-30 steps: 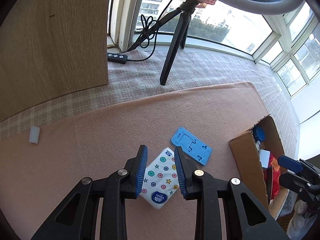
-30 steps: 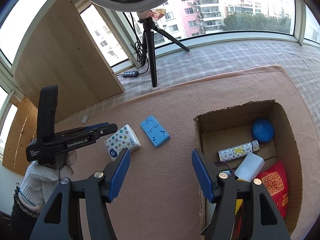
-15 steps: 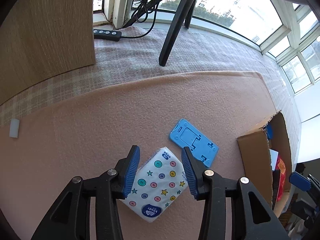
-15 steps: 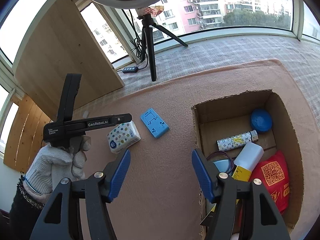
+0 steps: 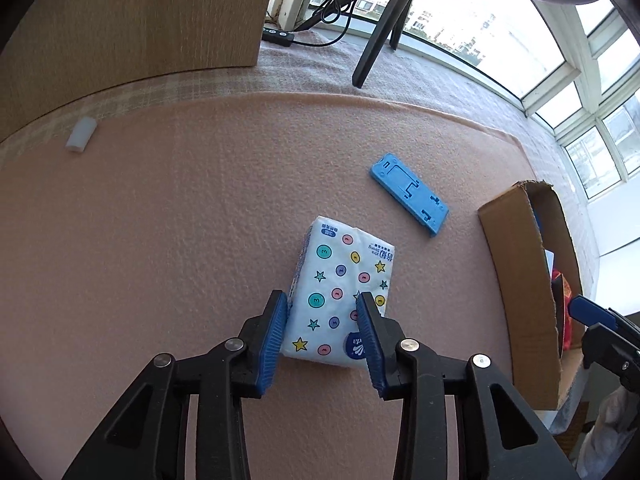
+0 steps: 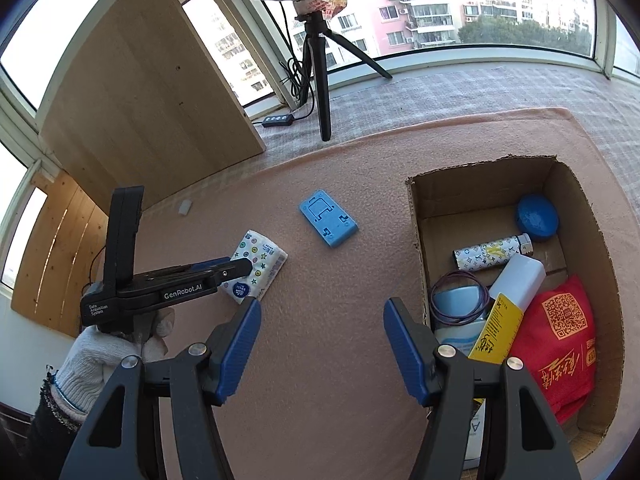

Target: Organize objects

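Left gripper [image 5: 322, 334] is down over the white soft tissue pack printed with coloured dots and stars [image 5: 342, 290], blue pads straddling its near end. Jaws have just been closing, with the pack between them. Left pad sits at the pack's edge and the right pad overlaps its top face, so I can't tell if the squeeze has actually landed; I read it as not gripped yet. The pack lies flat on the pink felt mat [image 5: 180, 220].

Right gripper [image 6: 322, 344] hangs with its jaws apart and nothing between them, over bare mat just left of the open brown cardboard box [image 6: 416, 216].

Step in hand: grasping the tissue pack, probably to put it into the box.

Next move calls for finishing the close across the pack's width, then lifting and carrying it right, over the box wall. The pack is soft, so expect it to sag or deform; grip lightly.

Further out, the flat blue plastic phone stand [image 5: 410, 194] lies on the mat between pack and box, apart from both. Likely the next item.

The box already holds several things, so drop space is limited.
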Tool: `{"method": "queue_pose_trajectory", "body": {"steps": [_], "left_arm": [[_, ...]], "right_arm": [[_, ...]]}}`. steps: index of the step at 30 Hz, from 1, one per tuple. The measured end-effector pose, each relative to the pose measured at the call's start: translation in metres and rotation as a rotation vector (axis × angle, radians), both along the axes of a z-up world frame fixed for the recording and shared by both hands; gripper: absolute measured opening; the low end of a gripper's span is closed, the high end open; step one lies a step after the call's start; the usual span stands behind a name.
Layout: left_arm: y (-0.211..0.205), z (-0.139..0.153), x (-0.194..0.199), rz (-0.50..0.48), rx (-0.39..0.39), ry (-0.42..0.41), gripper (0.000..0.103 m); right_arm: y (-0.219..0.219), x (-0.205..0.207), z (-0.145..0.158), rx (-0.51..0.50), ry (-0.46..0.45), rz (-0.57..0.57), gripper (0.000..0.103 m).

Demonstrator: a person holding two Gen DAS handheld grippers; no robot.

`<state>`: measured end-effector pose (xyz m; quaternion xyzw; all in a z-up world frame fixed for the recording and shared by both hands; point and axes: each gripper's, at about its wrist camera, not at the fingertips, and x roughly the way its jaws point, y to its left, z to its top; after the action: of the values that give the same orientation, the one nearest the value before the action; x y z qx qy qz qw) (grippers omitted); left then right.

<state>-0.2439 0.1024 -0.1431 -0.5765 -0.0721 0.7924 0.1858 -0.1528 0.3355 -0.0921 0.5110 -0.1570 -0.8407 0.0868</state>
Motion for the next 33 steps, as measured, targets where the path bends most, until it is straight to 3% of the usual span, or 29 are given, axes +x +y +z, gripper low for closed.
{"method": "queue_pose_trajectory", "body": {"steps": [4, 9, 14, 17, 24, 33], "left_arm": [[-0.001, 0.022, 0.014, -0.018, -0.039, 0.060, 0.037], [0.002, 0.038, -0.023, 0.006, -0.052, 0.111, 0.037], [0.013, 0.013, -0.052, 0.007, -0.019, 0.033, 0.037], [0.019, -0.003, -0.054, -0.013, -0.040, -0.007, 0.035], [0.010, -0.011, -0.016, -0.009, -0.085, 0.003, 0.032], [-0.035, -0.018, 0.060, 0.133, -0.030, 0.019, 0.029]], "right_arm": [[-0.009, 0.006, -0.008, -0.013, -0.022, 0.020, 0.060], [-0.013, 0.012, -0.011, -0.023, -0.031, 0.019, 0.060], [-0.013, 0.022, -0.007, -0.028, -0.028, 0.011, 0.060], [-0.010, 0.028, -0.003, -0.023, -0.022, 0.004, 0.060], [-0.003, 0.034, -0.008, -0.025, -0.038, -0.009, 0.060], [-0.030, 0.038, -0.022, -0.045, -0.069, 0.056, 0.060]]}}
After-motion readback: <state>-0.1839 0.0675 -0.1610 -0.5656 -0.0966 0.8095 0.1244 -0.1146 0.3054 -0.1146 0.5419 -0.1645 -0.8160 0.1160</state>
